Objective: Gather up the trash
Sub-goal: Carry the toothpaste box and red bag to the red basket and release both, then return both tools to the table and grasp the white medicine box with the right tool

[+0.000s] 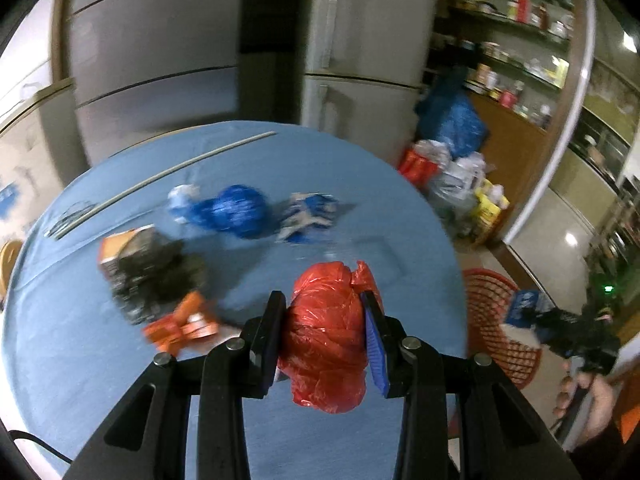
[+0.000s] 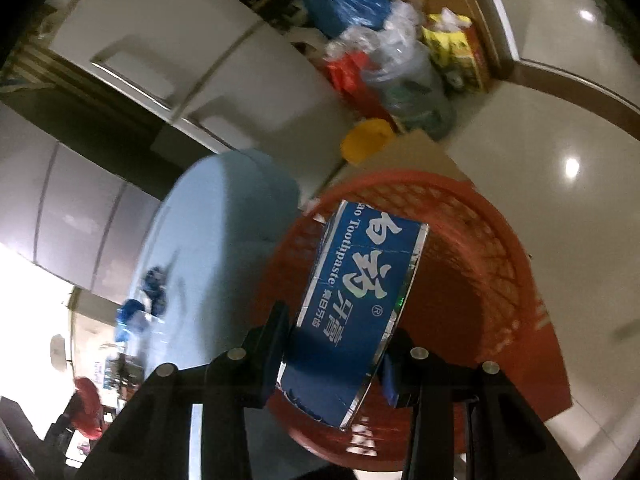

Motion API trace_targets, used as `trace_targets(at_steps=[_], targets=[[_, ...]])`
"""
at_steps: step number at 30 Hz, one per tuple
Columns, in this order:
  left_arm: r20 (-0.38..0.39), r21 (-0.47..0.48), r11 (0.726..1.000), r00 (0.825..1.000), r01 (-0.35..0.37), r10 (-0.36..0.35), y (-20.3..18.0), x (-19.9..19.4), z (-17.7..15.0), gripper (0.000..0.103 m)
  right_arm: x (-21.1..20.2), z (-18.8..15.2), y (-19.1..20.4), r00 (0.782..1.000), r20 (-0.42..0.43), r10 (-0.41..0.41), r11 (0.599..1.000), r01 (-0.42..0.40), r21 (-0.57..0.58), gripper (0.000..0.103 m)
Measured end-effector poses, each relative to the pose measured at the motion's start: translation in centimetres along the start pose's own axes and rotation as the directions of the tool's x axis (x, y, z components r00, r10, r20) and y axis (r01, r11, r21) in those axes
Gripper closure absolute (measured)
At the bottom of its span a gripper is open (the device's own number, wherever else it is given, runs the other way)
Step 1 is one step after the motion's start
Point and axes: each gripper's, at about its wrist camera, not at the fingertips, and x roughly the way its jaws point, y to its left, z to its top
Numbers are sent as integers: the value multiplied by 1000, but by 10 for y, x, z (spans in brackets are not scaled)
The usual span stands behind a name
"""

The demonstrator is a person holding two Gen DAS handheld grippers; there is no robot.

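Item 1: our left hand-held gripper clamps a crumpled red bag, lifted above the blue worktop for carrying.

Item 2: our right hand-held gripper grasps a toothpaste box, poised over the red basket below it for dropping.

Two grey fridges stand behind (blurred) stocked shelves at right.
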Motion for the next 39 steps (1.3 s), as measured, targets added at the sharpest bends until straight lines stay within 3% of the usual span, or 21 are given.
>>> trace_targets(at_steps=[7, 10, 13, 19, 32, 35, 36, 38, 39], targets=[[-12, 90, 992, 997, 83, -83, -53, 16, 10, 64, 13, -3, -26, 996, -47, -70, 998, 70, 6, 59], [-21, 118, 987, 994, 111, -109, -73, 25, 15, 64, 15, 0, -32, 992, -63, -109, 994, 110, 18, 42], [-37, 139, 981, 991, 135, -131, -90, 33, 18, 64, 14, 1, -36, 990, -67, -121, 993, 121, 2, 37], [-85, 174, 966, 980, 191, -179, -128, 53, 20, 64, -3, 5, -41, 993, -27, -115, 993, 115, 0, 37], [-223, 245, 914, 936, 324, -272, -210, 113, 10, 63, -45, 11, -70, 992, 61, -109, 991, 103, 90, 37], [-258, 247, 911, 929, 331, -267, -221, 124, 7, 55, -49, 10, -74, 992, 66, -112, 989, 105, 101, 37], [-266, 251, 911, 928, 328, -261, -223, 128, 7, 42, -51, 10, -74, 991, 67, -113, 989, 106, 102, 37], [-273, 259, 915, 932, 308, -237, -226, 133, 6, 25, -52, 10, -72, 991, 68, -112, 990, 105, 98, 37], [-273, 265, 919, 937, 293, -220, -225, 133, 5, 24, -52, 11, -71, 991, 70, -111, 990, 104, 95, 37]])
